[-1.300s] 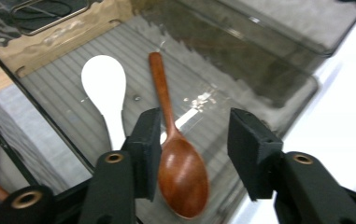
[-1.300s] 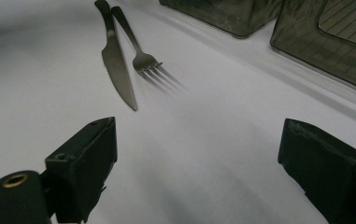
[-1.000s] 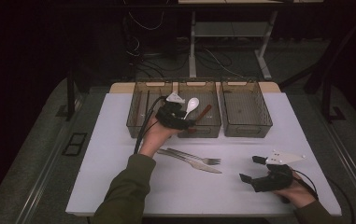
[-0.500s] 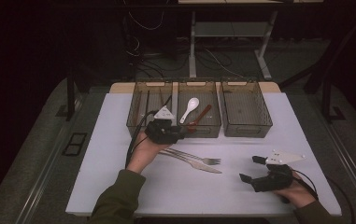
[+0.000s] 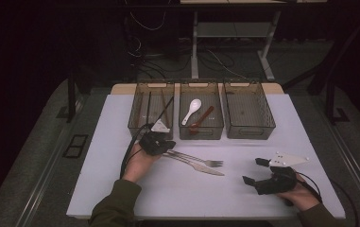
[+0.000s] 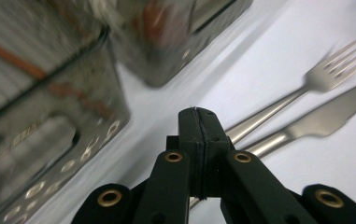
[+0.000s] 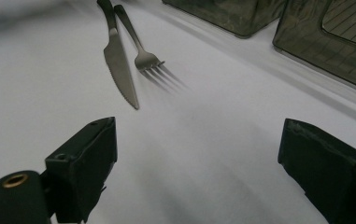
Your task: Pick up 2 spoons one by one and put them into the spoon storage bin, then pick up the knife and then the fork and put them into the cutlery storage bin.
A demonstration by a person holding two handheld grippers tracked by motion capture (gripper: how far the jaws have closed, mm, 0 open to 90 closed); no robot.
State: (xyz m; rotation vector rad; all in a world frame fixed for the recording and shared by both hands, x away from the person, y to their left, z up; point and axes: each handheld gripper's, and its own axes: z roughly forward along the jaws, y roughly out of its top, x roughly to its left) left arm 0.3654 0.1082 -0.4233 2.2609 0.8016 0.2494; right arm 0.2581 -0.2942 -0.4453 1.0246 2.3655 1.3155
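Currently: left hand-held gripper point(image 5: 161, 144) jaws just closed together, nothing clamped, at fork point(image 5: 201, 161) handle end | right hand-held gripper point(image 5: 258, 171) held apart, idle | fork, knife point(image 5: 203, 169) left unsorted on table point(image 5: 121, 118), before middle bin point(image 5: 201, 132) | spoons already binned

Your white table point(image 5: 121, 189) is evenly lit amid dark surroundings; bins point(image 6: 49, 116) blur in the left gripper view, fork point(image 7: 150, 60) casts soft shadows.

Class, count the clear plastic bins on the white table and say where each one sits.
3, side by side along the table's far edge: the left bin holds sticks, the middle bin holds two spoons, and the right bin looks empty.
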